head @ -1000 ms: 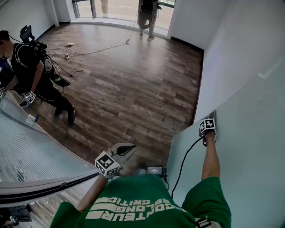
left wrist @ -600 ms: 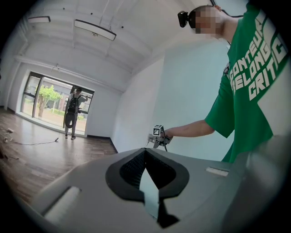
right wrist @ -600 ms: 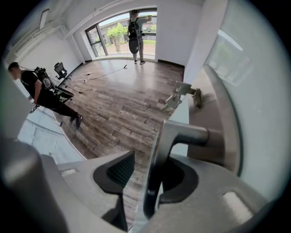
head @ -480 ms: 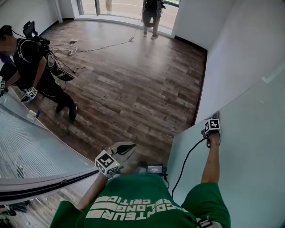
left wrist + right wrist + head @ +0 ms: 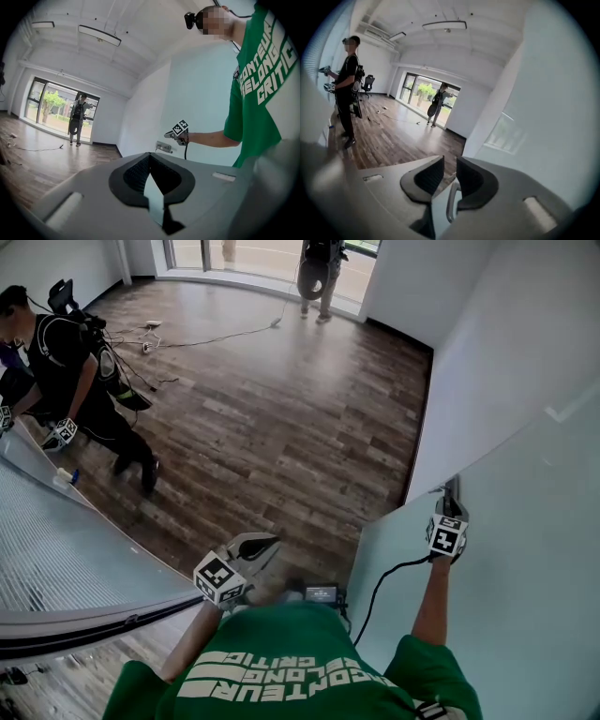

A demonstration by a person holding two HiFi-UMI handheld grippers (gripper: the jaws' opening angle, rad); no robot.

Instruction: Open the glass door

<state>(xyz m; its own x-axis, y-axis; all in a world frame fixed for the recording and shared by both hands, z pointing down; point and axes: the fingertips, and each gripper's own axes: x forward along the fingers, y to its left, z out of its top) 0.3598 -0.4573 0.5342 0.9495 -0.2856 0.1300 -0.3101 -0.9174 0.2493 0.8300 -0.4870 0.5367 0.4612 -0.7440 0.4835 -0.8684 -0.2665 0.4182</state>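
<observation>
The door is on the person's right. It is a big flat sheet of milky, pale green glass, smooth and a bit shiny. Its edge stands out from the white wall, so I think it is already open a little way. The handle is a small grey metal bar, bent round like a loop, fixed near that edge.

The right claw is just beside the handle. Its two dark ribbed pads are apart with a gap between them, and they have just been closing in a bit. Nothing is squeezed between them. The handle only shows low down in the gap, behind the pads, and they do not press on it. The left claw is held in front of the person's chest, away from the door. Its pads are together with nothing in them.

So I think the step in hand is getting hold of the handle. Next the right claw needs to slide over the bar so it sits between the pads, squeeze, and then swing the door wider. The metal looks smooth and slippery, so the grip must be snug. A black cable hangs from the right claw and should keep off the door's edge. The floor is brown wood planks.
</observation>
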